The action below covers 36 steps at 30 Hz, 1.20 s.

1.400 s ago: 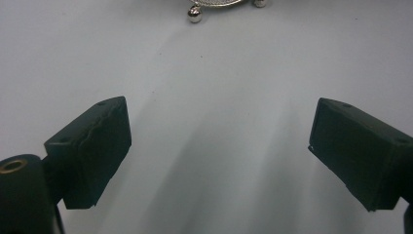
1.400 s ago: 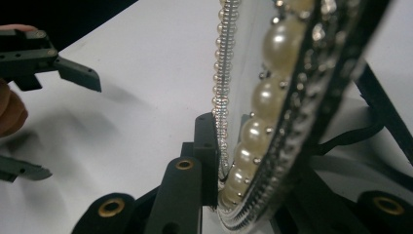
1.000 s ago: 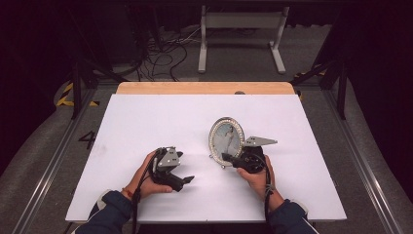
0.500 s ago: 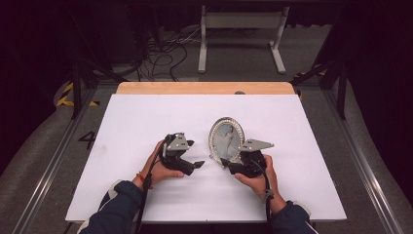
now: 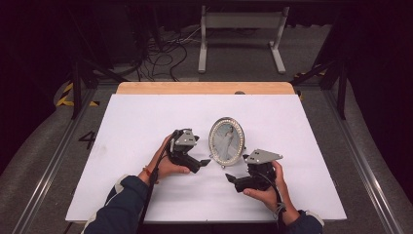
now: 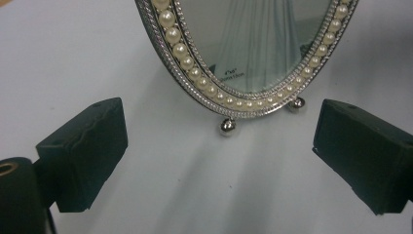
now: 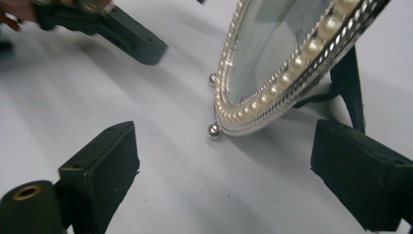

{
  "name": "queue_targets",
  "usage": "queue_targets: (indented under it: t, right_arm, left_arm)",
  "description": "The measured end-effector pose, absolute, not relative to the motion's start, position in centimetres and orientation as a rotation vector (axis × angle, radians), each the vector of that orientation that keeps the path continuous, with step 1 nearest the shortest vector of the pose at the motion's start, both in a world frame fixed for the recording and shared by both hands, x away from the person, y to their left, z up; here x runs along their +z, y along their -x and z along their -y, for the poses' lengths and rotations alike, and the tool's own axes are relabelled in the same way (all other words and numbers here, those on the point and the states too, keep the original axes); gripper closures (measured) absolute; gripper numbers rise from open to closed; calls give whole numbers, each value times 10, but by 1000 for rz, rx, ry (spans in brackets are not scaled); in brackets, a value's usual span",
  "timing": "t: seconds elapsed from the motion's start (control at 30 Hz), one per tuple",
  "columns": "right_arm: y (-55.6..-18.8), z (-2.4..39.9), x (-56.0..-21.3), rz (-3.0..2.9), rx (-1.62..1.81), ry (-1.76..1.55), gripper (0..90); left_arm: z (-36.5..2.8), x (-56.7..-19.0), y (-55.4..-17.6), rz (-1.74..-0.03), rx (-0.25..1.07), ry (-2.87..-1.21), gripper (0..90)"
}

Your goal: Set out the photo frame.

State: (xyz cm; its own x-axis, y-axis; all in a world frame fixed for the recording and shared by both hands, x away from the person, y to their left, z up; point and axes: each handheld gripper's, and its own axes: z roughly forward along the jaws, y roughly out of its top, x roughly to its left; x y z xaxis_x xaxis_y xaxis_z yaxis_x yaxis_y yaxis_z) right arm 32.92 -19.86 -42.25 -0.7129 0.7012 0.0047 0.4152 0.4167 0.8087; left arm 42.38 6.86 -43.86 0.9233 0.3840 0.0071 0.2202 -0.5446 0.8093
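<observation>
Now the frame stands on its own

I have the oval pearl-rimmed photo frame [image 5: 226,142] upright on the white table [image 5: 146,122], near its middle, resting on two small ball feet and, in the right gripper view, a dark easel strut [image 7: 348,83] behind it. My right gripper [image 5: 229,179] has just been opening its jaws and they stand wide with nothing between them, just short of the frame's foot. My left gripper [image 5: 207,162] is likewise released, its jaws spread just beside the frame's lower left edge, not touching. I judge the standing-up done; what remains is backing both grippers away without nudging it.
</observation>
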Motion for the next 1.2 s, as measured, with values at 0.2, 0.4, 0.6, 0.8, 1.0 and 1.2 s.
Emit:
queue_targets:
  t: [0.2,0.4,0.6,0.8,1.0,1.2]
  right_arm:
    - [-327,202,-413,-2237,1248,-963,270]
    - [-326,208,-413,-2161,1312,-997,528]
    - [-326,211,-412,-2115,1326,-1022,691]
    - [-328,212,-412,-2094,1334,-1059,763]
    - [-330,213,-412,-2083,1346,-1080,804]
    - [-331,215,-413,-2076,1355,-1103,824]
  left_arm:
    - [-62,-436,-433,-449,263,-2115,199]
    - [-59,-434,-439,-447,216,-2066,401]
    - [-57,-437,-443,-443,199,-2074,504]
    - [-55,-438,-445,-452,212,-2088,565]
    - [-56,-440,-448,-437,199,-2094,588]
    - [-58,-439,-448,-425,193,-2107,611]
